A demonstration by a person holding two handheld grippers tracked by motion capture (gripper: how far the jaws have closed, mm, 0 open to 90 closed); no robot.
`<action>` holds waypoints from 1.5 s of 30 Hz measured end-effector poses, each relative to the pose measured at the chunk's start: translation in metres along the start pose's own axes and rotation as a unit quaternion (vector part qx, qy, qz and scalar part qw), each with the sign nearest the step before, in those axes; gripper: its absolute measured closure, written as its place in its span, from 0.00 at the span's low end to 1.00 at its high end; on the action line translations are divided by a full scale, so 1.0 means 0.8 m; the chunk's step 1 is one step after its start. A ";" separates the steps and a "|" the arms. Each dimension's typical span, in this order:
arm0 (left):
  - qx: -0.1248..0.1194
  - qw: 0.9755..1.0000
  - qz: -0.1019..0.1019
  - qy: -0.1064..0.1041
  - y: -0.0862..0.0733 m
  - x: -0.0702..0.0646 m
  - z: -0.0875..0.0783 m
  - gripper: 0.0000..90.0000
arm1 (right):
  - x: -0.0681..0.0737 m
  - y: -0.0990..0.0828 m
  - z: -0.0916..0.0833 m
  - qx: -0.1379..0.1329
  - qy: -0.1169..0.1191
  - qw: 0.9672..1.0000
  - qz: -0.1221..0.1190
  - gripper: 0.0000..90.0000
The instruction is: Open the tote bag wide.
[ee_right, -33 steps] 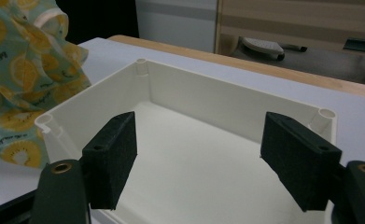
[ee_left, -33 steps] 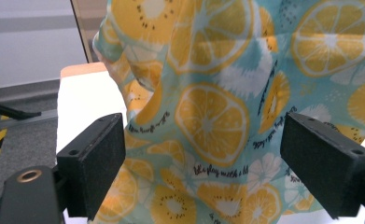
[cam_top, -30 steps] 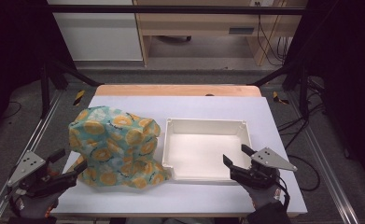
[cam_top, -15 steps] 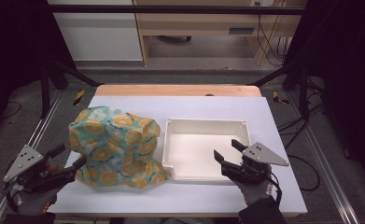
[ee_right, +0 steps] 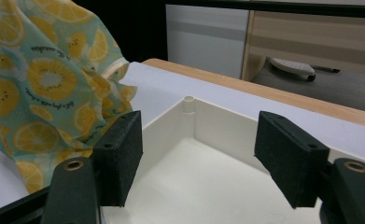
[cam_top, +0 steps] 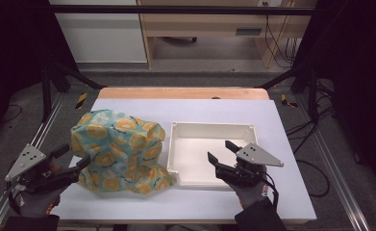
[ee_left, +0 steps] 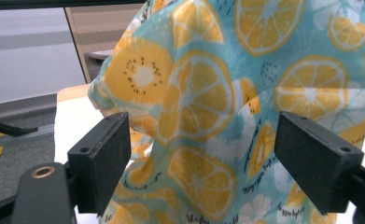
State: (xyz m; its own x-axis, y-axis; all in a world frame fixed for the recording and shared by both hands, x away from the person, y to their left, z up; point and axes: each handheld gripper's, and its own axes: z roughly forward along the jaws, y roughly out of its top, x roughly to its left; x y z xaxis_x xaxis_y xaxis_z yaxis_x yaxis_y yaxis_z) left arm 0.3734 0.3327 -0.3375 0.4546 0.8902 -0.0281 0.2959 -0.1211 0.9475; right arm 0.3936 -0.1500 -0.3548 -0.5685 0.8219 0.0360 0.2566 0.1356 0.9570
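A crumpled teal cloth printed with orange slices [cam_top: 120, 150] lies heaped on the left half of the white table, its right edge touching a shallow white tray [cam_top: 202, 126]. My left gripper [cam_top: 73, 157] is open at the cloth's lower left, and in the left gripper view the cloth [ee_left: 217, 107] hangs close ahead between the jaws. My right gripper [cam_top: 220, 152] is open over the tray's front right part. From the right gripper view the tray's inside [ee_right: 208, 177] lies below the jaws, with the cloth [ee_right: 45, 88] to the left.
The white table [cam_top: 282, 134] has a wooden strip [cam_top: 181, 93] along its far edge. Metal rails run along both sides. Beyond the table stand a wooden bench [cam_top: 209, 29] and cables on the floor.
My right gripper has moved left and forward, from beside the tray's front right corner to over the tray. My left gripper has shifted slightly toward the cloth.
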 end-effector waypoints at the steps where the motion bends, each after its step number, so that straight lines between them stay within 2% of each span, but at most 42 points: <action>1: 0.000 1.000 0.000 0.000 0.001 0.000 0.001 0.21 | 0.002 0.001 0.002 -0.001 0.002 1.000 -0.001 0.36; 12: 0.001 1.000 -0.002 0.000 0.008 0.000 0.009 0.26 | 0.025 0.016 0.020 -0.004 0.030 1.000 -0.006 0.39; 19: -0.009 1.000 -0.009 0.003 0.015 0.004 0.010 0.34 | 0.041 0.026 0.034 -0.007 0.048 0.999 -0.008 0.41; 26: -0.012 1.000 -0.015 0.011 0.015 0.006 0.011 0.41 | 0.062 0.038 0.048 -0.012 0.069 0.997 -0.012 0.42; 35: -0.008 1.000 -0.013 0.013 0.013 0.005 0.015 0.49 | 0.079 0.046 0.059 -0.016 0.087 0.996 -0.014 0.45; 36: -0.009 1.000 -0.015 0.014 0.013 0.006 0.013 0.50 | 0.086 0.048 0.065 -0.015 0.088 0.996 -0.015 0.45; 38: -0.008 1.000 -0.018 0.017 0.013 0.006 0.013 0.53 | 0.091 0.050 0.069 -0.015 0.088 0.996 -0.022 0.46; 45: -0.006 1.000 -0.017 0.018 0.011 0.007 0.014 0.57 | 0.108 0.059 0.086 -0.011 0.107 0.994 -0.026 0.47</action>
State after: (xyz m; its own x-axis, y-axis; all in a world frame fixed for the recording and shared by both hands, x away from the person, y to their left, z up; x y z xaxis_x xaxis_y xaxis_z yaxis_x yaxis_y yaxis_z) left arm 0.3876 0.3316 -0.3332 0.4134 0.9092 -0.0493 0.3010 -0.0853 0.9498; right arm 0.4105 -0.0345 -0.3266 -0.7339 0.6778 0.0449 0.2069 0.1601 0.9652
